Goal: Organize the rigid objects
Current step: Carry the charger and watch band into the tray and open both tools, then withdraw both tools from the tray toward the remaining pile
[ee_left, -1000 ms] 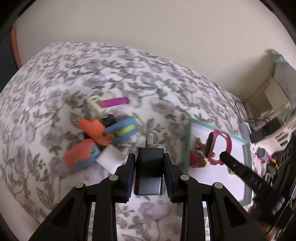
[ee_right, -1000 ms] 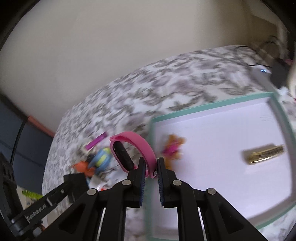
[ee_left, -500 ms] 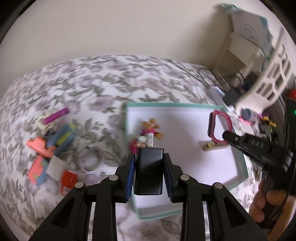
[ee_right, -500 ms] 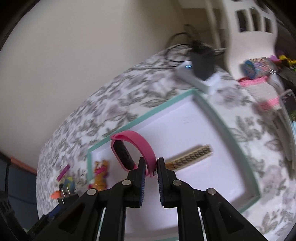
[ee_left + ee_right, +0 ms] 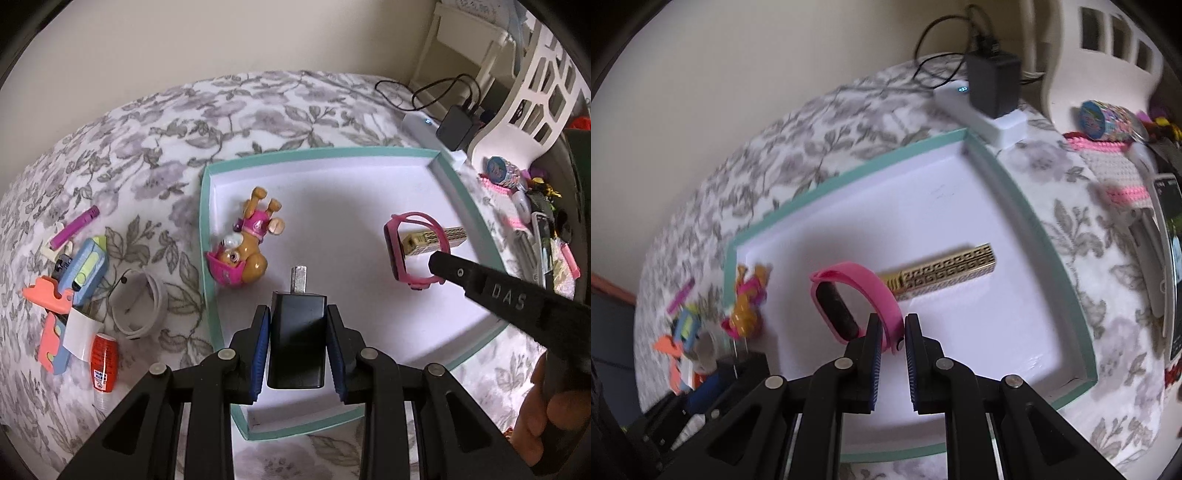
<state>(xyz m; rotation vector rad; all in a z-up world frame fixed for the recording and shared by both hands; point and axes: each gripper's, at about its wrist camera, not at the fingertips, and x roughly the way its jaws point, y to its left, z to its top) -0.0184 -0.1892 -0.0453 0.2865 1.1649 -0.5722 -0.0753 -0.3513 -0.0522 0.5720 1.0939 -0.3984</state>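
Teal-rimmed tray (image 5: 202, 221): toy dog (image 5: 246, 247), gold bar (image 5: 945, 275); left gripper (image 5: 297, 349) clamping black charger (image 5: 297, 341), right gripper (image 5: 890, 345) pinching pink band (image 5: 857, 295), both above it.

Raised letters "DAS" on the side of the black right gripper (image 5: 439, 263), seen from the left wrist view. Small print on the label of the little red tube (image 5: 103, 356) lying on the flowery cloth, too tiny to read. A small glowing blue sign on the white power strip (image 5: 982, 116), maybe two little rings, hard to tell. Colourful pictures on the round tin (image 5: 1106, 118) at the far right, blurred, no words to make out. No other letters or numbers to read anywhere.
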